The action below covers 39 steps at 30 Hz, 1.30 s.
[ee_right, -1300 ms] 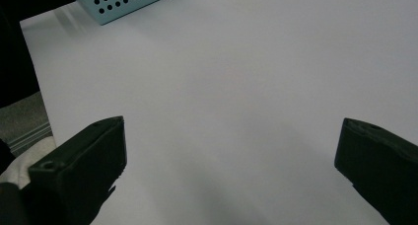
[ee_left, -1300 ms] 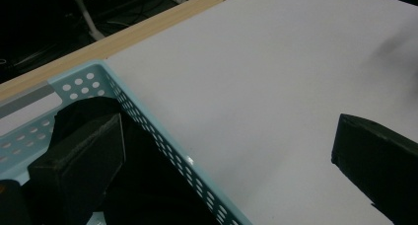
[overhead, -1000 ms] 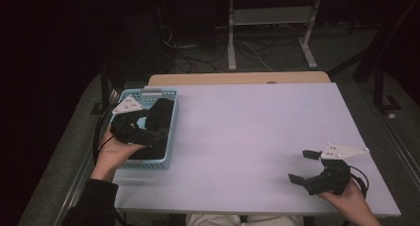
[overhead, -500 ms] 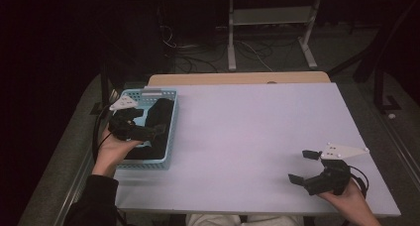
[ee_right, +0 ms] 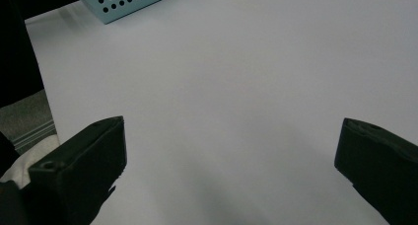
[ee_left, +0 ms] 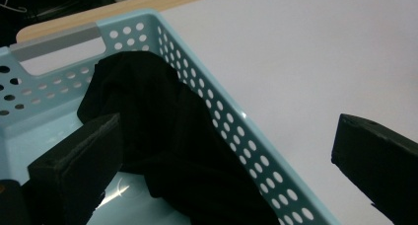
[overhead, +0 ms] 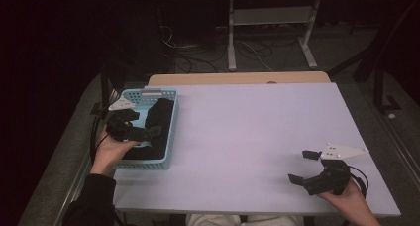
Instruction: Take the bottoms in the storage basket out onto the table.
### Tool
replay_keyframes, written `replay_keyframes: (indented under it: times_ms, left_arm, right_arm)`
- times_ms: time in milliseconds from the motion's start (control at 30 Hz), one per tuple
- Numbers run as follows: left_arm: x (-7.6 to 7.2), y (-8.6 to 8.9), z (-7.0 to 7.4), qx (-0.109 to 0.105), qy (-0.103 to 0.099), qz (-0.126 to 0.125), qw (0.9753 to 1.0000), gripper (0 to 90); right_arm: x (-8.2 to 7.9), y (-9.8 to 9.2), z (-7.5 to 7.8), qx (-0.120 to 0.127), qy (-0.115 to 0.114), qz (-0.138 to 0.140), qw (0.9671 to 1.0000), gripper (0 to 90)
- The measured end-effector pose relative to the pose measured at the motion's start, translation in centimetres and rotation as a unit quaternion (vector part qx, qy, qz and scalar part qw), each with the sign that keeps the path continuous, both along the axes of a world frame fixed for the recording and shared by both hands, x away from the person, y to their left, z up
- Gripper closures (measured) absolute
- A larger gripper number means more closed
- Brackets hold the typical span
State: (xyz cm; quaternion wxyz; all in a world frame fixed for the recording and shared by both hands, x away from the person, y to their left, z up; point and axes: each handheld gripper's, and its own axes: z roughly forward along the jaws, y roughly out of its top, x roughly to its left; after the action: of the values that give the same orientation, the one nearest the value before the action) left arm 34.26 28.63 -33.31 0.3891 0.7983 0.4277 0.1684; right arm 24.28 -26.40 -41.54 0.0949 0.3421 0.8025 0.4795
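Note:
A light blue perforated basket (overhead: 168, 137) stands at the table's left edge, and a black cloth (overhead: 159, 114) is heaped inside it. My left gripper (overhead: 143, 123) hovers open over the basket, just above the cloth. In the left gripper view the gripper (ee_left: 226, 136) straddles the basket wall (ee_left: 231, 131): one jaw is inside beside the black cloth (ee_left: 162, 136), the other is out over the table. My right gripper (overhead: 302, 166) stands open near the front right corner. In the right gripper view the gripper (ee_right: 231, 151) has only bare table between its jaws.
The pale lilac table top (overhead: 257, 132) is bare between the basket and the right gripper. A wooden strip (overhead: 237, 79) runs along the far edge. A metal stand (overhead: 270, 18) and cables lie on the dark floor behind. The basket's corner (ee_right: 133, 0) is in the right gripper view.
The left gripper has drifted slightly left and back over the basket, still open. The right gripper has stayed where it was.

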Motion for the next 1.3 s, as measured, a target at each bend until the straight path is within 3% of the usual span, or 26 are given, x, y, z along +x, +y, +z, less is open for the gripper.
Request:
replay_keyframes:
  times_ms: [267, 500, 733, 1000, 1267, 1300]
  left_arm:
    - [0.8, 0.1, -0.5, 0.01, 0.021, 0.006, 0.9997, 0.1]
    - [1.7, -0.2, -1.6, 0.026, 0.052, 0.01, 0.9983, 0.1]
    - [2.7, -0.4, -2.8, 0.043, 0.088, 0.017, 0.995, 0.1]
    - [3.2, -0.5, -3.4, 0.054, 0.111, 0.016, 0.9921, 0.1]
    - [4.0, -0.6, -4.3, 0.072, 0.155, 0.013, 0.9852, 1.3]
    - [4.0, -0.6, -4.3, 0.072, 0.155, 0.013, 0.9852, 3.1]
  right_arm:
    - [0.0, 0.0, 0.0, -0.001, 0.001, -0.001, 1.0, 0.0]
    - [0.0, 0.0, 0.0, -0.003, 0.0, -0.001, 1.0, 0.0]
    - [0.0, 0.0, 0.0, -0.003, 0.001, 0.0, 1.0, 0.0]
    - [0.0, 0.1, -0.1, -0.004, 0.0, 0.001, 1.0, 0.0]
    - [0.0, 0.0, -0.1, -0.006, 0.0, 0.002, 1.0, 0.0]
    - [0.0, 0.0, -0.1, -0.006, 0.0, 0.002, 1.0, 0.0]
